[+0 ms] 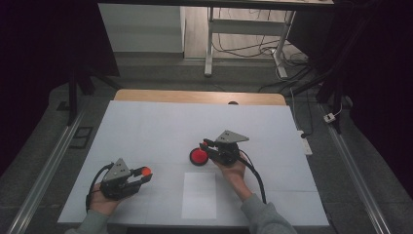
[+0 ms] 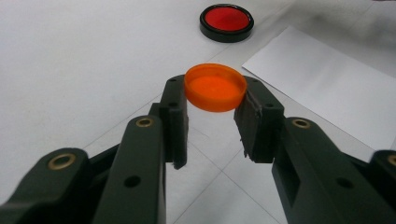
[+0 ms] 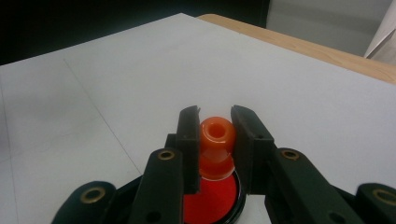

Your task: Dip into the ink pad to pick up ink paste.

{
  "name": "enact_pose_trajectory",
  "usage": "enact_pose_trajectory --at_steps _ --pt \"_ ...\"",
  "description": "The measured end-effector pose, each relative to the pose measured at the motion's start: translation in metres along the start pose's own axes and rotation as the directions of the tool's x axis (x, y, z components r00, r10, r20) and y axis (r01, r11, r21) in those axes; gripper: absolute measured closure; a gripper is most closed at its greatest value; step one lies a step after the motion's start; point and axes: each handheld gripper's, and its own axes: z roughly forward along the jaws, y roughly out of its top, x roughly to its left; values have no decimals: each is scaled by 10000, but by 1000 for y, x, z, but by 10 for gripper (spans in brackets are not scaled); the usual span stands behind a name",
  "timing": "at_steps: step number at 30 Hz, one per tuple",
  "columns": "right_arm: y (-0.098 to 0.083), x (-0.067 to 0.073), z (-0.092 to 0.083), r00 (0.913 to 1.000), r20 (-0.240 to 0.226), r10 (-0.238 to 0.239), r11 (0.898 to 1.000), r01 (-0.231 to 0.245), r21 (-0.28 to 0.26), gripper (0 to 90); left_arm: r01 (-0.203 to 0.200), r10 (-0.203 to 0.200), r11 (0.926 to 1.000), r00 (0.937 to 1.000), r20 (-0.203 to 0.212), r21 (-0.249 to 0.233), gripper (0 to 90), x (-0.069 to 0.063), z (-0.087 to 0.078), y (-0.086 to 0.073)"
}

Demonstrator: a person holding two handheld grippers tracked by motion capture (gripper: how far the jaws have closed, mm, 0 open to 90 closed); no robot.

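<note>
An orange round cap (image 2: 215,87) sits clamped between the jaws of my left gripper (image 2: 215,95), a little above the white table. From above, that cap (image 1: 144,170) shows at the tips of the left gripper (image 1: 144,175) near the front left. My right gripper (image 3: 217,119) is shut on a small orange knob-shaped piece (image 3: 217,133) with a hole in its top. It hangs just over a red disc in a black rim (image 3: 215,201). The red disc (image 1: 198,156) lies mid-table, beside the right gripper (image 1: 207,145), and shows far off in the left gripper view (image 2: 227,21).
A white sheet of paper (image 1: 199,195) lies near the front edge between the two hands, also seen in the left gripper view (image 2: 327,93). The white table cover (image 1: 160,126) ends at a wooden strip (image 1: 195,96) at the back. Cables and desk legs stand on the floor beyond.
</note>
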Motion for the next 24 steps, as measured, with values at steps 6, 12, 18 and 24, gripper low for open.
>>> enact_pose_trajectory --at_steps 6,12,18,24 --pt "-1 2 4 9998 -118 -168 9996 171 241 723 1 -2 10000 10000 18 38 651 0 1 0" --pt "-5 5 10 9994 -152 -301 9979 309 570 723 8 -8 10000 10000 18 41 651 -1 1 0" --pt "-9 5 16 9990 -195 -400 9951 416 894 723 -28 27 10000 10000 54 85 651 0 2 0" --pt "-13 9 22 9979 -243 -598 9908 623 1198 723 -62 62 10000 10000 45 75 651 -1 2 -1"
